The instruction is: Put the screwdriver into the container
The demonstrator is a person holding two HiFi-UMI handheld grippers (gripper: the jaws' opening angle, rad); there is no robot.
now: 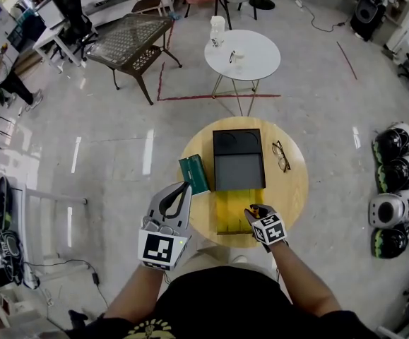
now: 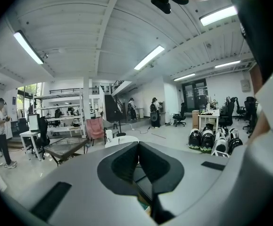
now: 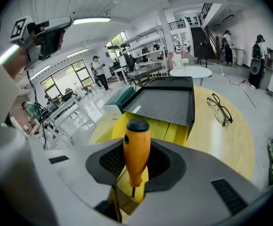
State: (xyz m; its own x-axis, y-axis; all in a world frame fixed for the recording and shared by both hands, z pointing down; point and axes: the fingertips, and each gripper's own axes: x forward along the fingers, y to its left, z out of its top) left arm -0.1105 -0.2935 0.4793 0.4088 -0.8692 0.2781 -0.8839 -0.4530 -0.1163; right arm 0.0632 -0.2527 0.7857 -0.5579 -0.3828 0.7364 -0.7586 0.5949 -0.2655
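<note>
Right gripper (image 3: 136, 166): fingers (image 3: 107, 161) grasping orange-handled screwdriver (image 3: 136, 145), above yellow open container (image 3: 174, 128), near edge of round wooden worktop (image 3: 230, 145). Left gripper (image 2: 137, 145): fingers pressed together, empty.

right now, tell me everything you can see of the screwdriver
The screwdriver has a smooth orange handle, plastic by its look, with a black end cap and a thin dark shaft. The right tongs clamp the handle from both sides; the cap points forward, away from the gripper, the shaft back toward it. It hangs over the yellow container; only the tongs visibly touch it.
</note>
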